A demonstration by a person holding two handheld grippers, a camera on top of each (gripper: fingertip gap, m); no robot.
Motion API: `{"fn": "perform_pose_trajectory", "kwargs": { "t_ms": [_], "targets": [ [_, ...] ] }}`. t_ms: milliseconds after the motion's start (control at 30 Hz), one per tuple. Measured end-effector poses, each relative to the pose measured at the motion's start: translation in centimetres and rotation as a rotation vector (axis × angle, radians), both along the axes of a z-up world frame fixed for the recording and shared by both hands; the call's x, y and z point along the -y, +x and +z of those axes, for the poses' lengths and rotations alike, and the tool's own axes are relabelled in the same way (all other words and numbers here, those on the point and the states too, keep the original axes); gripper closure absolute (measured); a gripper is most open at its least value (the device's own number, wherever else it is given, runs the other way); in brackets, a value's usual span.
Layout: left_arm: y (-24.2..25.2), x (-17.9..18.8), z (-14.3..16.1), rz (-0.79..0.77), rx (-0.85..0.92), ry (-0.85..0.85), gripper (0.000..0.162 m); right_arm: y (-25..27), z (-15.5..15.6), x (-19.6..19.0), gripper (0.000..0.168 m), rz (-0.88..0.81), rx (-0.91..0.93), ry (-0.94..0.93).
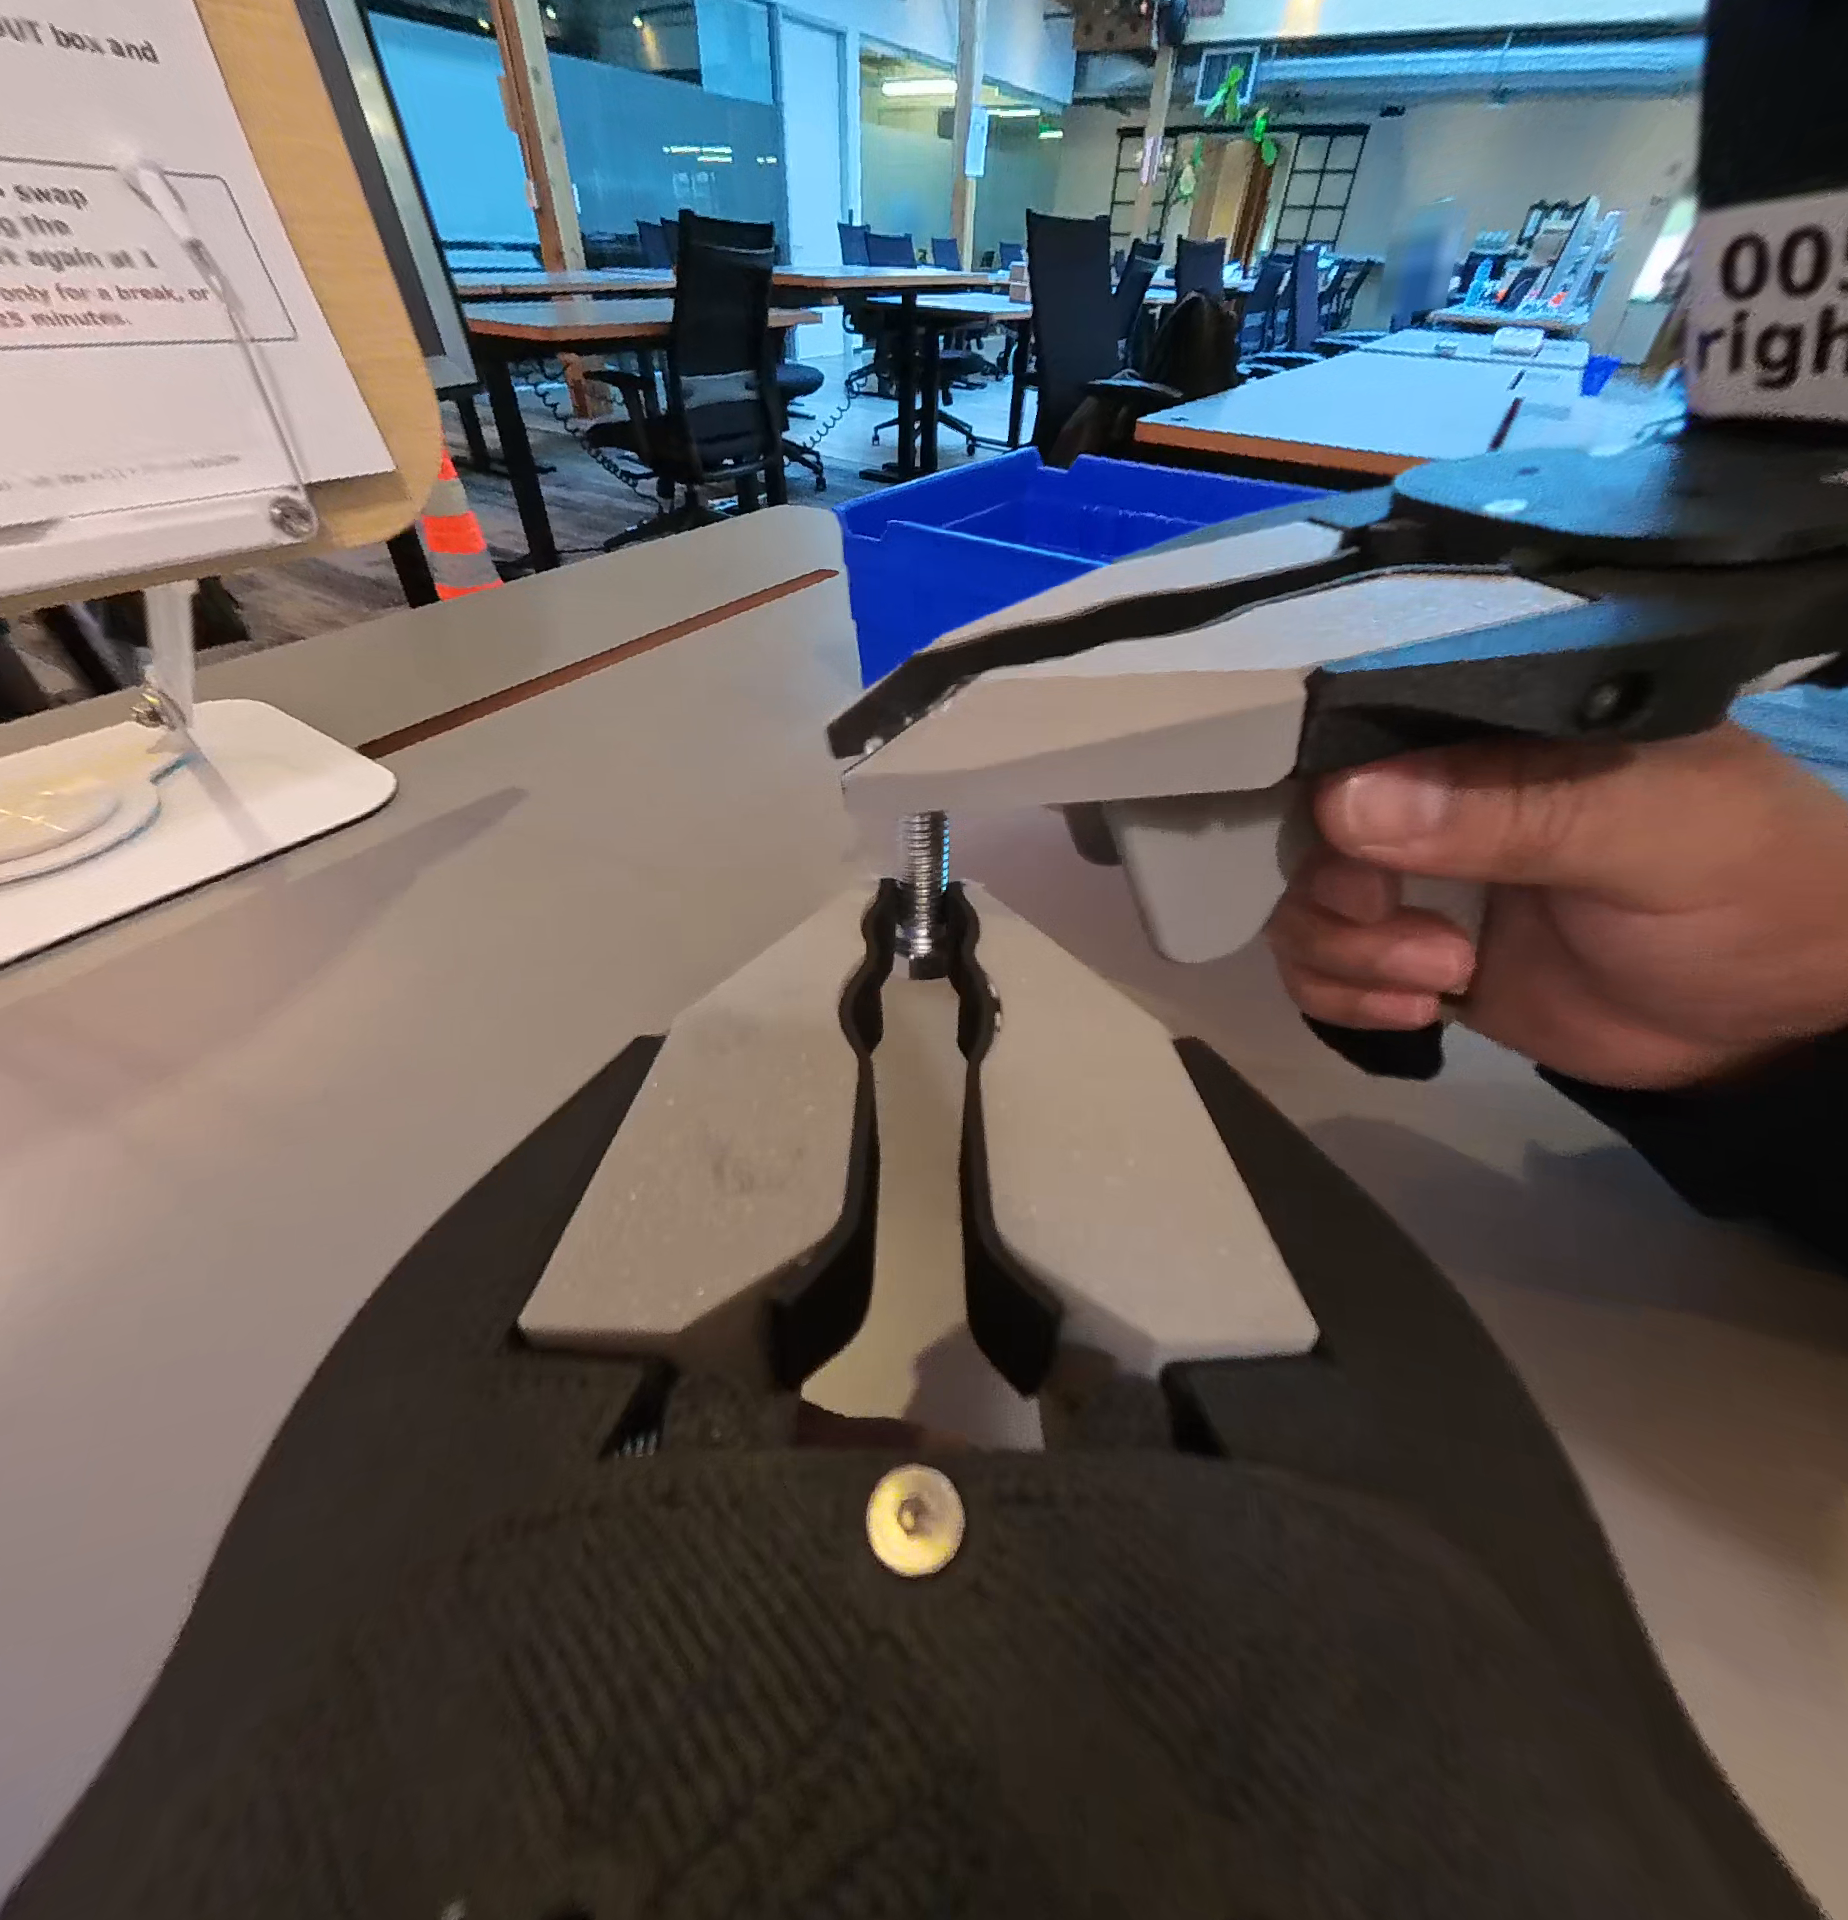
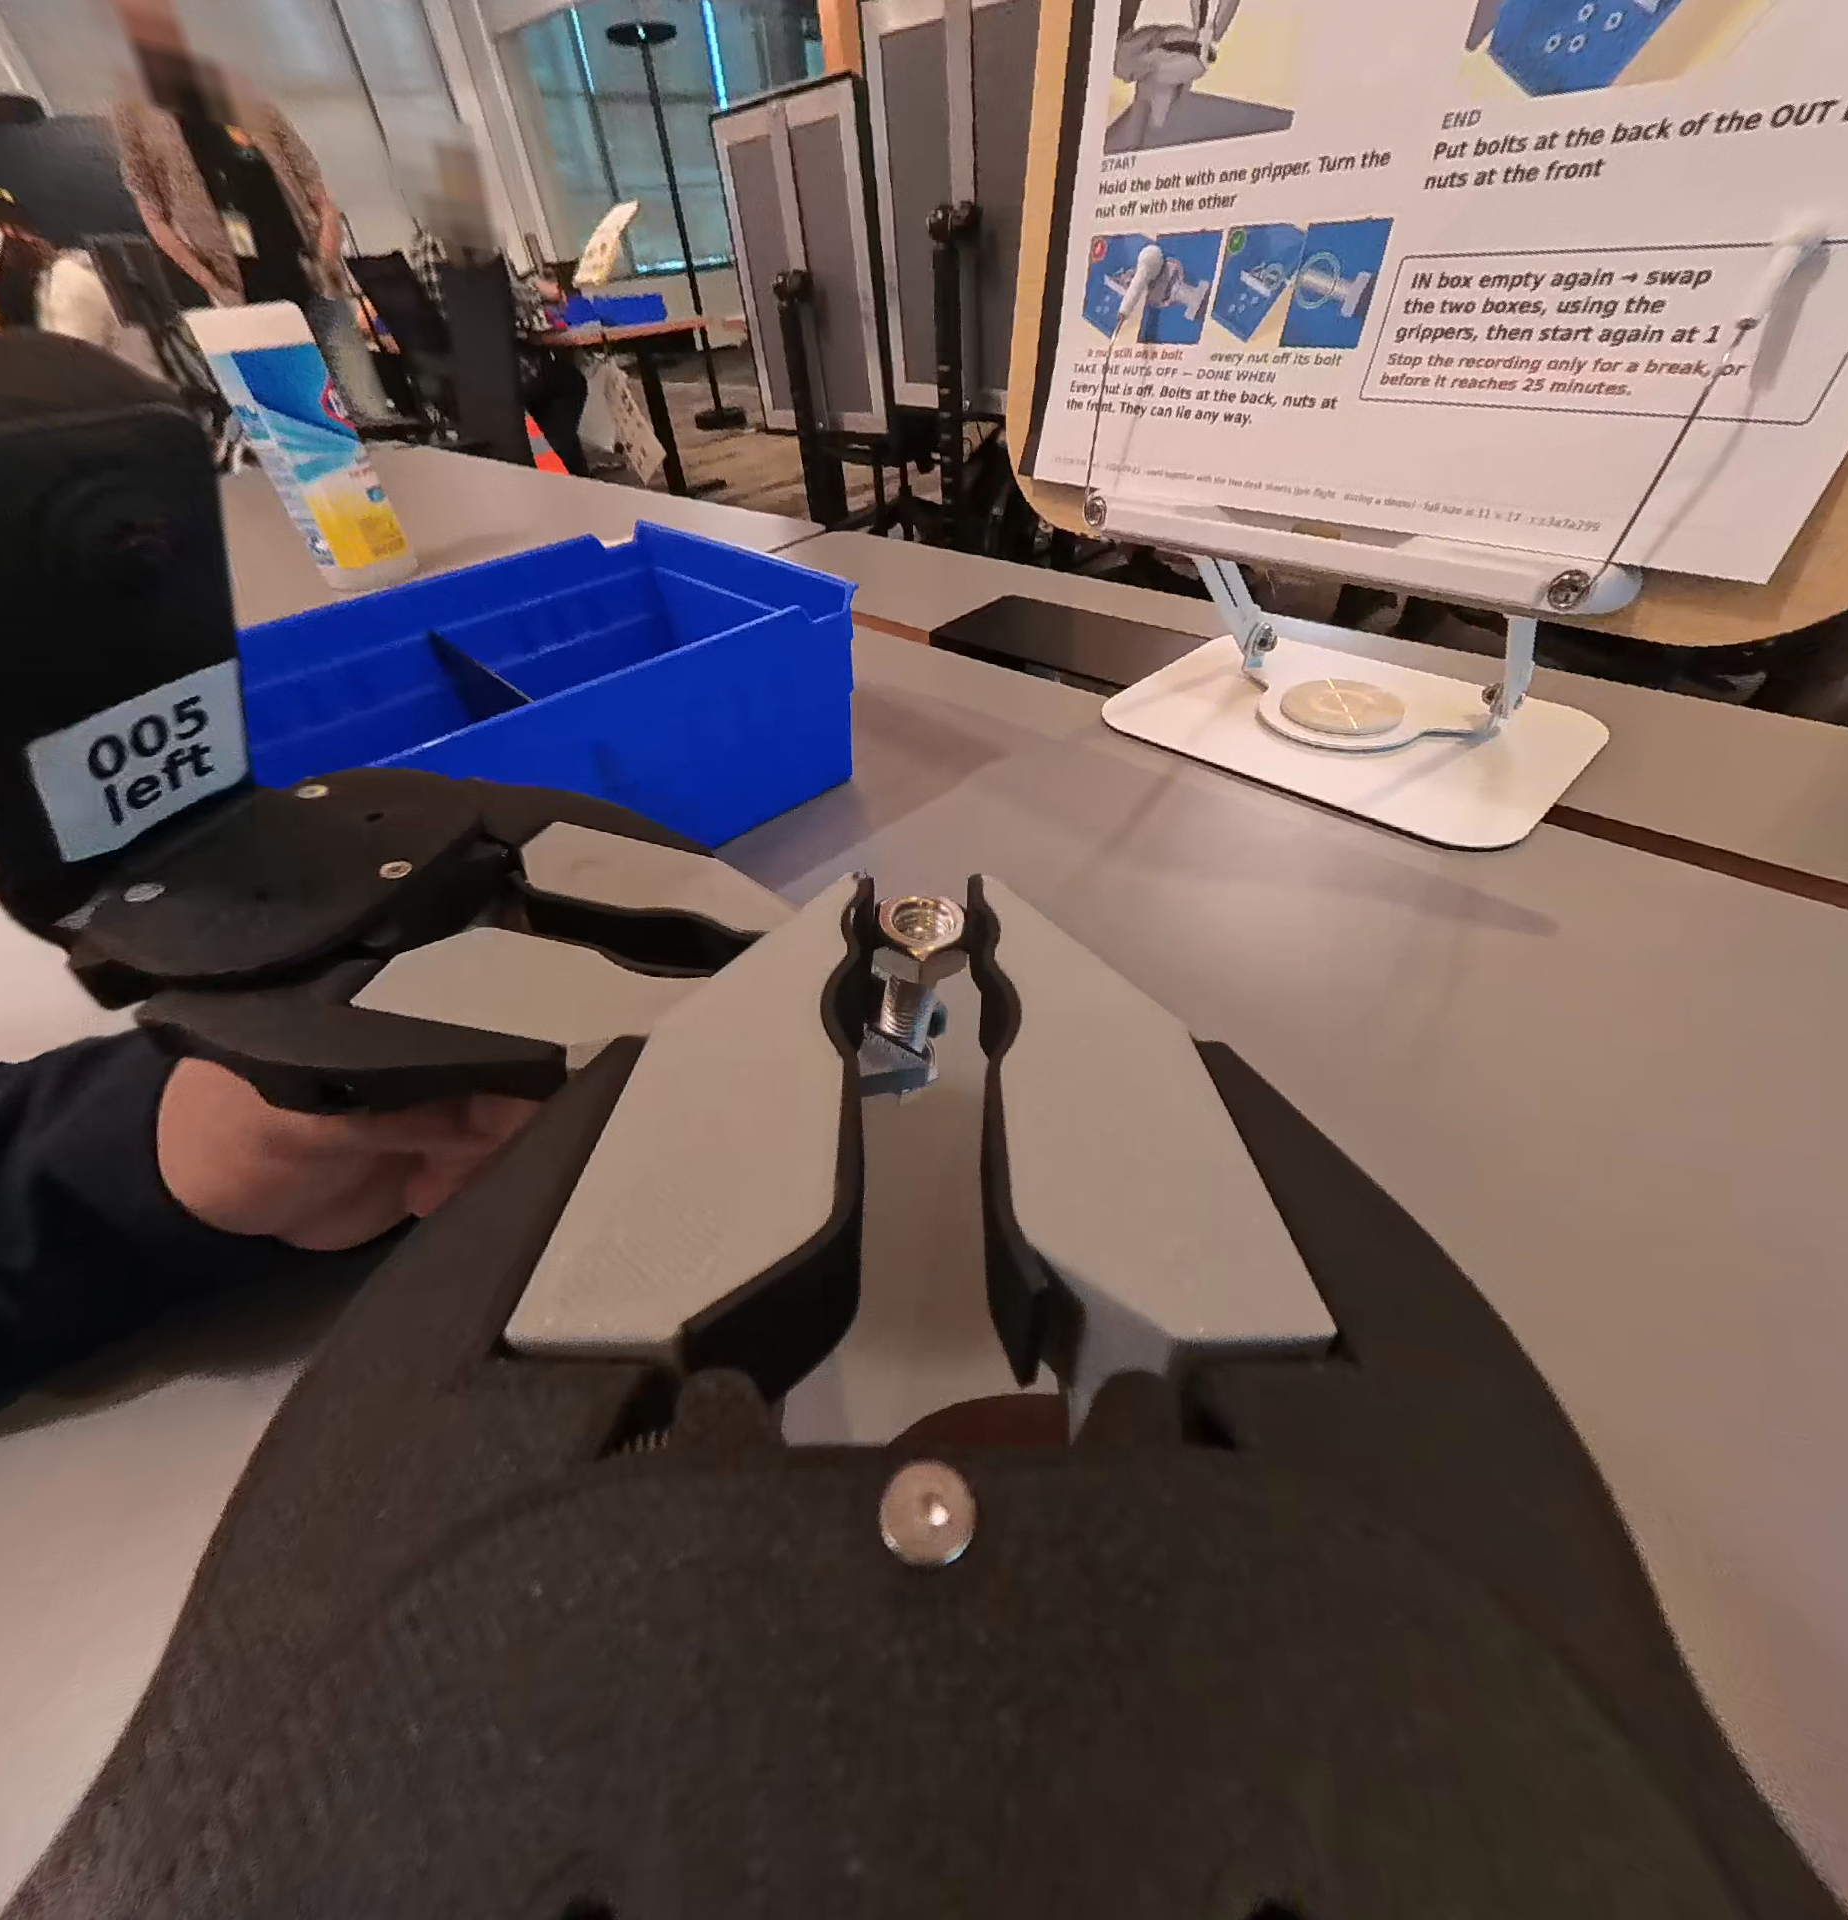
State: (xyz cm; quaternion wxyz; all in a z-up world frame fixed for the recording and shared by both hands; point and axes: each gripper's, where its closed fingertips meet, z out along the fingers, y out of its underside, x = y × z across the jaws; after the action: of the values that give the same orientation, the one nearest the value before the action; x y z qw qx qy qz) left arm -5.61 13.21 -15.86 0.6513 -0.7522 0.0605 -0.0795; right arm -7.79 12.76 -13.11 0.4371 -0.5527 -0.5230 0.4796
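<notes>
- Our left hand-held gripper [image 1: 918,940] reaches forward level over the table, its 2 grey fingers [image 1: 754,1143] clamped on the lower end of a bolt [image 1: 922,883], near the bolt's head.
- Our right hand-held gripper [image 2: 918,951] comes in from the side and crosses above the left one, its black-lined tips closed on a hex nut [image 2: 920,928] at the upper end of the same bolt.
- A hand [image 1: 1543,914] wraps the right gripper's grip, with a dark sleeve behind it; in the right wrist view another hand [image 2: 307,1164] holds the left gripper from below.
- The bolt stands upright between the 2 grippers, held off the table: silver, threaded, its shank bare between them. The nut is silver too, and we look straight into its threaded hole in the right wrist view.
- The table [image 1: 432,987] is plain grey with a dark seam across it.
- Just beyond the grippers sits a blue bin [image 2: 629,696] with a divider splitting it into 2 compartments; we cannot tell what lies inside.
- A white stand [image 2: 1356,748] carries a printed instruction sheet [image 2: 1419,291] on a wooden board.
- A wipes canister [image 2: 296,436] stands behind the bin.
- Farther off we see desks, black office chairs [image 1: 722,343], an orange cone [image 1: 458,530] and glass partitions.
</notes>
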Motion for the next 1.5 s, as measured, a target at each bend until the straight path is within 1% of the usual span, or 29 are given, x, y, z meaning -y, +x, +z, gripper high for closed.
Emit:
{"fn": "perform_pose_trajectory", "kwargs": {
  "t_ms": [100,167,267,367,433,533,667,833,1000,1167,1367,1500],
  "targets": [
    [0.2,0.0,0.1,-0.03,0.058,-0.001,0.155,0.1,0.1,0.1,0.152,0.014,-0.024,-0.009],
    [0.1,0.0,0.0,-0.025,0.06,-0.006,0.155,0.3,0.5,0.3,0.142,0.048,-0.054,-0.029],
    [0.1,0.0,0.0,-0.032,0.068,-0.007,0.155,0.9,1.8,0.7,0.137,0.129,-0.13,-0.097],
    [0.3,0.1,0.3,-0.061,0.09,0.009,0.155,1.9,3.2,0.0,0.137,0.194,-0.191,-0.132],
    [0.5,0.2,0.7,-0.083,0.114,0.022,0.155,2.5,3.4,-0.1,0.138,0.26,-0.19,-0.124],
    [1.1,0.5,1.3,-0.137,0.161,0.045,0.155,3.0,2.8,-0.1,0.138,0.348,-0.147,-0.085],
    [2.2,1.0,1.9,-0.221,0.195,0.071,0.155,3.3,2.6,0.9,0.138,0.469,-0.138,-0.081],
    [3.1,1.3,2.1,-0.267,0.176,0.084,0.155,3.2,2.5,1.8,0.14,0.538,-0.13,-0.108],
    [3.3,1.4,1.9,-0.283,0.179,0.073,0.155,3.1,2.3,2.3,0.153,0.56,-0.128,-0.112],
    [3.3,1.4,2.0,-0.277,0.17,0.076,0.155,3.0,2.4,2.4,0.154,0.532,-0.128,-0.112],
    [3.2,1.2,1.7,-0.249,0.147,0.064,0.155,2.8,2.0,2.0,0.154,0.406,-0.098,-0.035],
    [2.8,0.9,1.3,-0.201,0.103,0.046,0.155,2.4,1.5,1.5,0.154,0.279,-0.063,0.023]
  ]
}}
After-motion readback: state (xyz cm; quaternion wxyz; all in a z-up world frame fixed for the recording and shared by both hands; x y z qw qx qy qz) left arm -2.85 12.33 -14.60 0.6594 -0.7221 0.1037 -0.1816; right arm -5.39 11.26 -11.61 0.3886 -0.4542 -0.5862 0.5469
